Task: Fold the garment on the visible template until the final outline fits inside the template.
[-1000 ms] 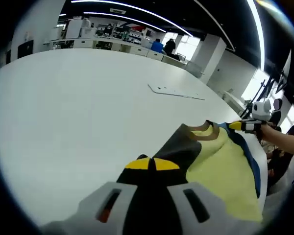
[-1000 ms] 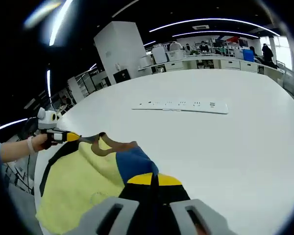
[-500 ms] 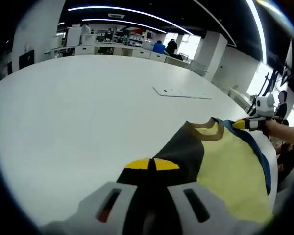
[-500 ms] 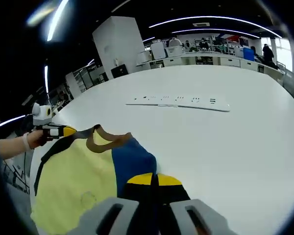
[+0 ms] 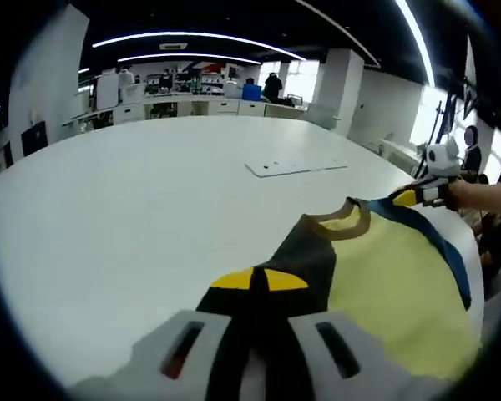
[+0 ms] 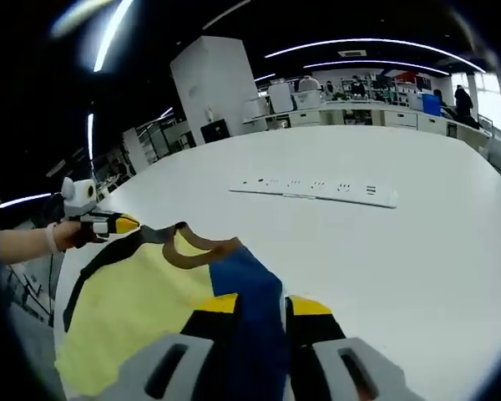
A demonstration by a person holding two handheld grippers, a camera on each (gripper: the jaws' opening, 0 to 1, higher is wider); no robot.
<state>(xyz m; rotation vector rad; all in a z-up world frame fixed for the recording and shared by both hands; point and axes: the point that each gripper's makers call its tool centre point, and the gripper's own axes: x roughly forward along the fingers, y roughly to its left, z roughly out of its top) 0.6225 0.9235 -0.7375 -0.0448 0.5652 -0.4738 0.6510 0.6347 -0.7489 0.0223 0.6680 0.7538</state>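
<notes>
A garment with a yellow body (image 5: 392, 292), a black shoulder, a blue shoulder and a brown collar (image 5: 342, 227) lies spread on the white table. In the left gripper view, my left gripper (image 5: 257, 280) is shut on the black shoulder, its yellow tips pressed together. My right gripper (image 5: 405, 198) is at the blue shoulder on the far side of the collar. In the right gripper view, my right gripper (image 6: 265, 305) is open, with the blue shoulder lying between its parted jaws. There the garment (image 6: 142, 301) stretches left to my left gripper (image 6: 121, 224).
A flat white strip (image 6: 309, 185) with dark marks lies on the table (image 6: 417, 251) beyond the garment, the same strip (image 5: 296, 167) showing past the collar. The garment's lower part reaches the table's edge. A hand (image 6: 33, 242) holds the left gripper. Desks and people (image 5: 259, 88) stand far back.
The right gripper's jaws have parted and let go of the blue shoulder, which now lies between them. The left gripper stays shut on the black shoulder. Both cameras shifted a little.
</notes>
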